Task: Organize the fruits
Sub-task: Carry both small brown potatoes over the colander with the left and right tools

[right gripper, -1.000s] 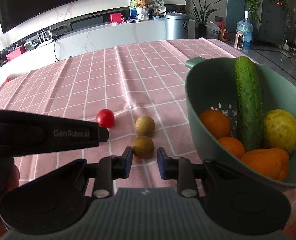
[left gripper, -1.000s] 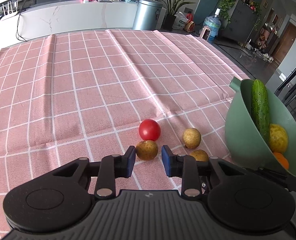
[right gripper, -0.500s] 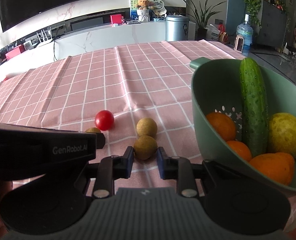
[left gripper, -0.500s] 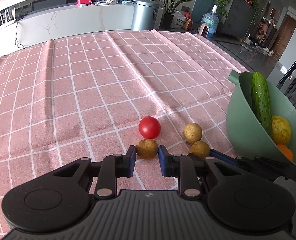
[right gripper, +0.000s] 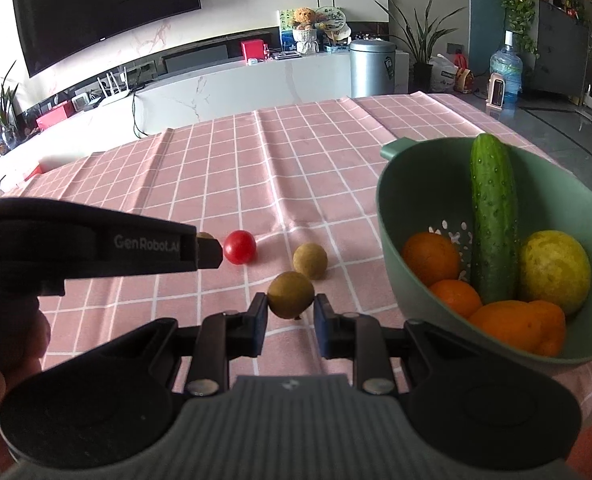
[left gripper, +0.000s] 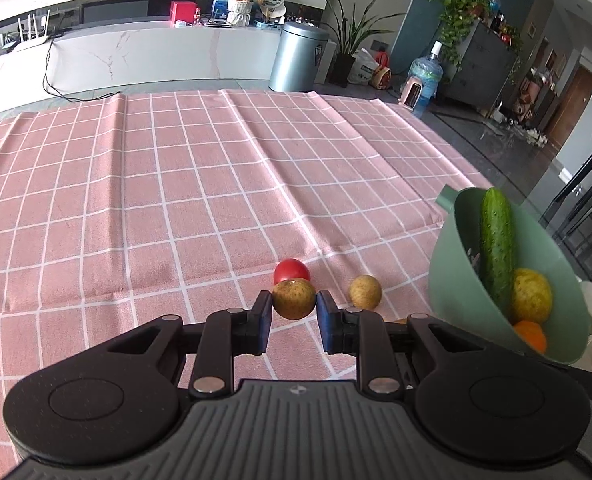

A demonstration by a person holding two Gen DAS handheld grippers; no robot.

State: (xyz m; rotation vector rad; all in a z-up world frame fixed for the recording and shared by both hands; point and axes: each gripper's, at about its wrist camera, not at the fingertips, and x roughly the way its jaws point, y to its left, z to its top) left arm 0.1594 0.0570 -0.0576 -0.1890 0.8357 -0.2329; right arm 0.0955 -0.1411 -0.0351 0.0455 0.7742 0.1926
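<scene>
**A:** Two brown fruits are off the cloth, aren't they? What's hard to see?

**B:** Yes. The left hand-held gripper (left gripper: 294, 314) is clamped on one brown fruit (left gripper: 294, 298), which covers the lower part of the tomato (left gripper: 291, 271) behind it. The right hand-held gripper (right gripper: 289, 316) pinches another brown fruit (right gripper: 291, 294). In the right wrist view the left tool's body hides nearly all of its fruit; only a sliver shows at centre left.

**A:** And the setting?

**B:** A table under a pink checked cloth (left gripper: 200, 184) with creases. Behind it, a white marble counter (left gripper: 156, 56), a metal bin (left gripper: 298, 58), plants, a water bottle, a dark screen at upper left.

**A:** The rest of the produce?

**B:** A third brown fruit (right gripper: 310, 261) lies on the cloth at centre. The green bowl (right gripper: 388, 216), cut off at lower right, holds oranges (right gripper: 430, 258), a yellow fruit (right gripper: 554, 266) and a cucumber (right gripper: 492, 220) leaning on the rim, long axis running up the frame.
</scene>
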